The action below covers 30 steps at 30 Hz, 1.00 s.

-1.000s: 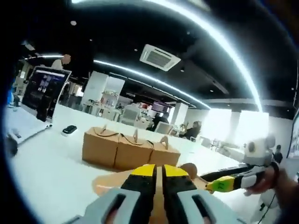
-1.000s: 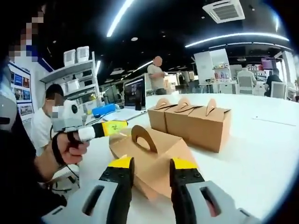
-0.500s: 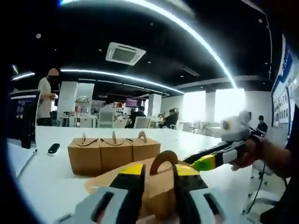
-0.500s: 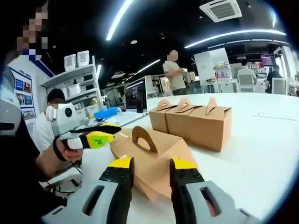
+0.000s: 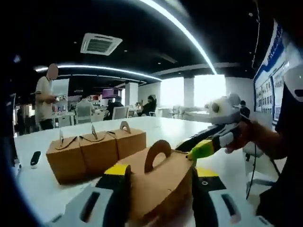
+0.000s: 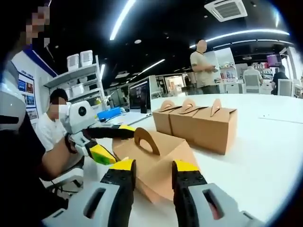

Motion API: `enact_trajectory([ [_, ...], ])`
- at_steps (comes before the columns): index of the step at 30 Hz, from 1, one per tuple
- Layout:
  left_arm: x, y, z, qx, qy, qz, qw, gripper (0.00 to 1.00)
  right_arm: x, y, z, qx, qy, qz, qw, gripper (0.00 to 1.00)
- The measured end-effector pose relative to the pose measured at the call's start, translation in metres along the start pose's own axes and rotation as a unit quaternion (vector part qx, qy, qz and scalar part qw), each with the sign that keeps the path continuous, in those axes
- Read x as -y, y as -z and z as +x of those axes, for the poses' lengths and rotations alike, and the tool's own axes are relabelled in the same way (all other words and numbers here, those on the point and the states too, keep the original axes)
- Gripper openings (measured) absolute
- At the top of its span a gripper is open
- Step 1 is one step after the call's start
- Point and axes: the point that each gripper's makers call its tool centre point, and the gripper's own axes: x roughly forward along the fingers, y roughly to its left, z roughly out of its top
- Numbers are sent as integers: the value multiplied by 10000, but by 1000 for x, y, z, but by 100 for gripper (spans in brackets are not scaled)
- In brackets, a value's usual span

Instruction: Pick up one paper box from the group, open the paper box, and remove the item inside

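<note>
In the left gripper view, three paper boxes stand in a touching row on the white surface, and to their right the single paper box, handle loop upright, sits between the widely parted jaws of the left gripper, which flank its sides, though I cannot tell whether they press on it; the right gripper reaches in from the right with its tip at the box's top edge. In the right gripper view, the left gripper straddles the box's left end, the box lies beyond the parted, empty jaws of the right gripper, and the row of three stands behind to the right.
</note>
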Motion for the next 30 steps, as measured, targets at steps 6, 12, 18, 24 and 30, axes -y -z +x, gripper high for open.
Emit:
enact_trajectory([
  [6,4,6,0,-265,148,147,9994,54,4,0,0,42,11,56,10000,31],
  [12,9,10,0,-384,286,491,9976,59,5,-1,0,75,78,-25,9999,32],
  [18,10,13,1,-529,210,879,9945,62,7,-7,-1,165,237,-545,9981,32],
  [24,10,13,2,-512,174,943,9941,62,1,-24,-1,329,471,-1416,9882,30],
  [30,10,14,2,-516,141,1034,9932,62,-13,-50,7,376,750,-2709,9590,30],
])
